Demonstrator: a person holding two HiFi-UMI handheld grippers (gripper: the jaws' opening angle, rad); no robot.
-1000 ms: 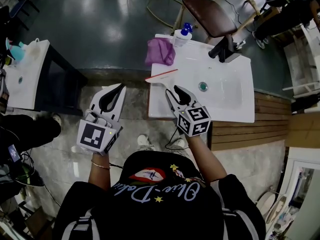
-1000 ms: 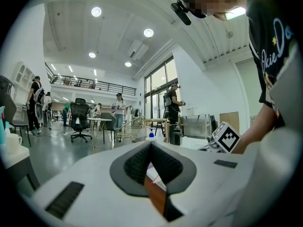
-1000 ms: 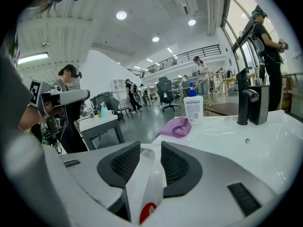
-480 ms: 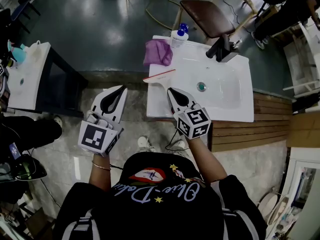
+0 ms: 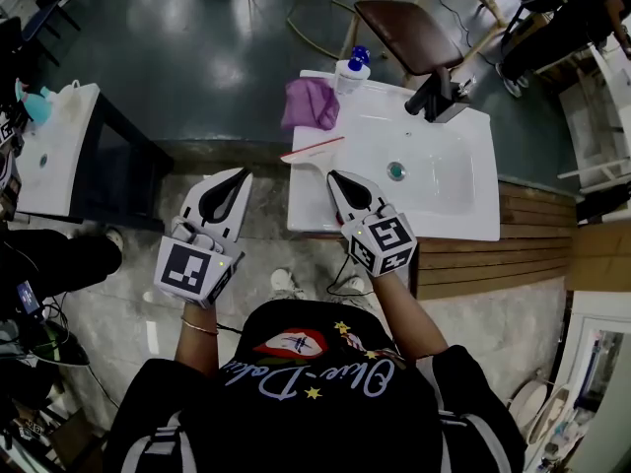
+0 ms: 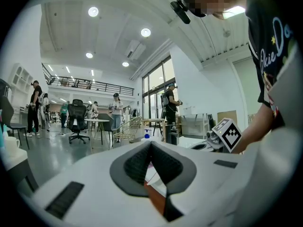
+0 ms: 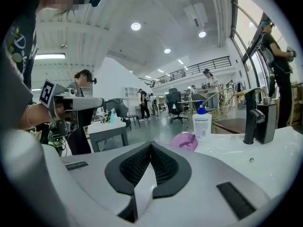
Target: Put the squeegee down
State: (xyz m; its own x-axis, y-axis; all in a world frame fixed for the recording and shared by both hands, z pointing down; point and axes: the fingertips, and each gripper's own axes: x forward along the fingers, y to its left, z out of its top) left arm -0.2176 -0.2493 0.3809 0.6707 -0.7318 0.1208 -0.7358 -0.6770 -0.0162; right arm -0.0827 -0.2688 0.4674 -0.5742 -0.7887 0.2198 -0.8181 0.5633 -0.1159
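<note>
The thin red-edged squeegee [image 5: 315, 149] is seen lying flat on the left rim of the white rectangular ceramic sink [image 5: 463, 215], with one end projecting past the rim's edge. The right gripper [image 5: 335, 177] is held just beside it, jaws pressed together with nothing between them. The left gripper [image 5: 242, 173] is held off the sink, jaws likewise closed and empty. A crumpled purple cloth [image 5: 310, 102] and a white blue-capped pump bottle [image 5: 353, 70] are placed at the far left corner.

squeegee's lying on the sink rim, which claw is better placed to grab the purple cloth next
Right, probably. The right claw, shut and empty, sits at the sink's near corner, just short of the squeegee, with the purple cloth beyond. The left claw, also shut, is off beside the sink.
</note>
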